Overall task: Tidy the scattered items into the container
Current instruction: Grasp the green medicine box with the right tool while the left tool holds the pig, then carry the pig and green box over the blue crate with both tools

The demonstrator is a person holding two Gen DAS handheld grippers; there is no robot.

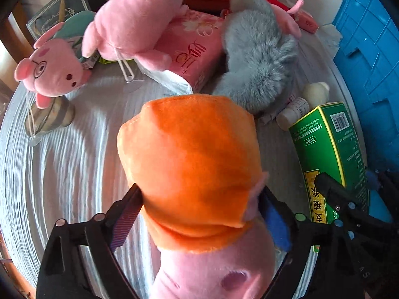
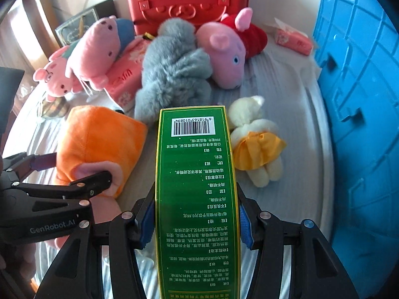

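Observation:
A pink pig plush in an orange dress (image 1: 192, 154) lies on the white striped bedding (image 1: 82, 149). My left gripper (image 1: 201, 190) stands open around it, one finger on each side, and the toy does not look squeezed. From the right wrist view the same left gripper (image 2: 81, 167) straddles the orange plush (image 2: 99, 139). My right gripper (image 2: 195, 191) is shut on a tall green box (image 2: 195, 186), its blue pads flat on both long sides. The box (image 1: 324, 139) hangs just right of the plush. The blue plastic container (image 2: 361, 99) stands at the right edge.
A grey furry plush (image 2: 172, 69), a pig plush in a red dress (image 2: 224, 57), a white doll in a yellow skirt (image 2: 254, 139), a pink tissue pack (image 2: 127, 79) and further pink pig plushes (image 1: 132, 20) lie beyond. A red case (image 2: 187, 0) stands at the back. A small bottle (image 1: 291, 114) lies by the box.

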